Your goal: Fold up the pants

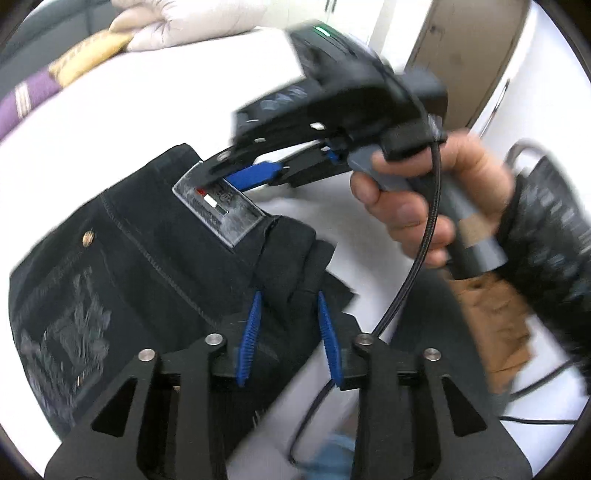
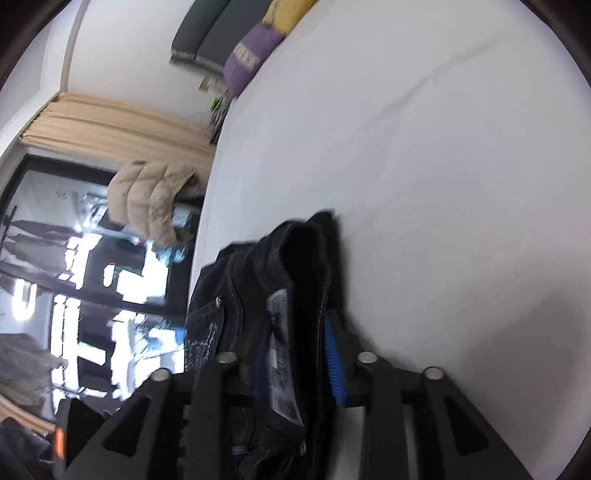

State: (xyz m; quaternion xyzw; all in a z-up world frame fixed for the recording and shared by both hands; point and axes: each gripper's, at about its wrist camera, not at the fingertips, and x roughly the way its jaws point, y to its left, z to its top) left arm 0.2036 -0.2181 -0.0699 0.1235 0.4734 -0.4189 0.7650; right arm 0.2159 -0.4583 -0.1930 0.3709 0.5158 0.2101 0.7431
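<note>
Black jeans (image 1: 140,251) with a grey waistband label (image 1: 218,210) and a printed back pocket lie folded on a white bed (image 1: 110,122). My left gripper (image 1: 290,317) is shut on a fold of the jeans' edge between its blue pads. My right gripper (image 1: 236,173), held in a hand, pinches the waistband at the label. In the right wrist view the right gripper (image 2: 295,343) is shut on the thick waistband of the jeans (image 2: 258,280), with the label between its blue pads, just above the white bed (image 2: 443,184).
Pillows, one cream (image 1: 177,22), one yellow (image 1: 88,55) and one purple (image 1: 26,99), lie at the bed's far end. A wardrobe door (image 1: 461,55) stands at the right. A black cable (image 1: 406,280) hangs from the right gripper. A beige jacket (image 2: 155,199) and a window lie beyond the bed's edge.
</note>
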